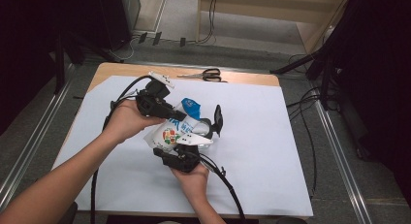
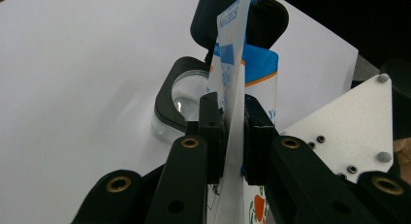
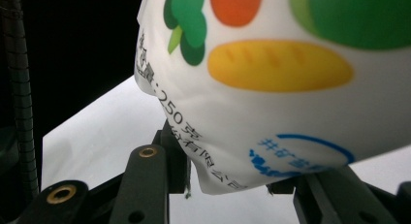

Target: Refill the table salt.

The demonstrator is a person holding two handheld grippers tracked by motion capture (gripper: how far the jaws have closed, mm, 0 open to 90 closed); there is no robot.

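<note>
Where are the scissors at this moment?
In the high view, the scissors lie on the bare wood at the far edge of the table, just beyond the white sheet, slightly left of centre.

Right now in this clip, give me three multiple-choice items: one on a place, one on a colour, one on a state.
1. Where do the scissors lie?
A. at the table's far edge
B. under the bag
C. on the floor

2. What colour is the bag's top end?
A. red
B. blue
C. black

3. How is the left claw?
A. open above the bag
B. resting empty on the table
C. shut on the bag

Answers: 1 A, they rest on bare wood beyond the white sheet. 2 B, the high view shows blue there. 3 C, its jaws pinch the flat seam.
</note>
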